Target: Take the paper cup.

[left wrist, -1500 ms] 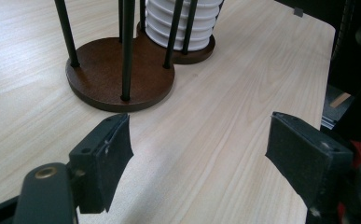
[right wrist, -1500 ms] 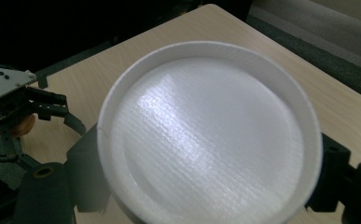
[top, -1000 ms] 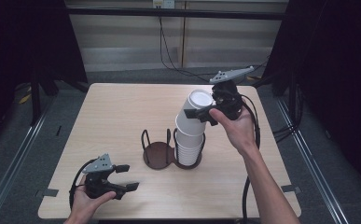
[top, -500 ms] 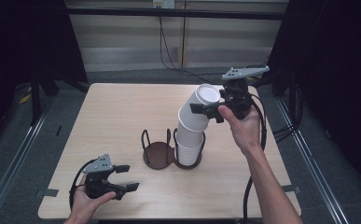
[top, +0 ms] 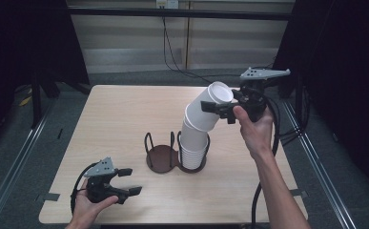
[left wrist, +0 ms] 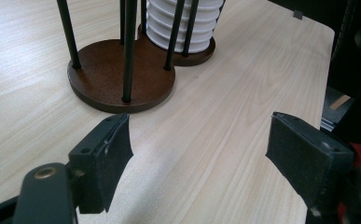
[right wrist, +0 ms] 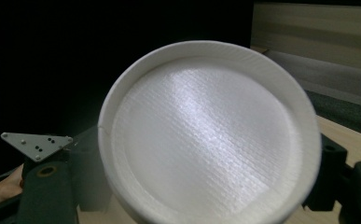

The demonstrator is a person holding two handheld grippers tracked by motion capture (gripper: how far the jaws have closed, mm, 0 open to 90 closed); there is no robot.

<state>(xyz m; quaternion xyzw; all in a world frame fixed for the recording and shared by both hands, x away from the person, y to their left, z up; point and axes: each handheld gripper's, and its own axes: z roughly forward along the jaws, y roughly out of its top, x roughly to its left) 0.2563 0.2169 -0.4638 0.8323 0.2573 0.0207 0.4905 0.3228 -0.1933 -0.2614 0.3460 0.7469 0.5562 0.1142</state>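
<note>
Table — cup holder on it.

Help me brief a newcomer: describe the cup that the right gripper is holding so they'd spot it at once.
On the wooden table stands a brown two-ring cup holder with a white cup stack in its right ring. The held cup is the topmost one, upside down, clamped by the right gripper. Unlike the upright stack, it tilts toward that gripper.

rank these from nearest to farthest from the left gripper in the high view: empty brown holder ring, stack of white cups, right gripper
1. Empty brown holder ring, just up and right of the left gripper.
2. Stack of white cups, in the holder's far compartment.
3. Right gripper, high at the table's right, clamping the top cup.
</note>
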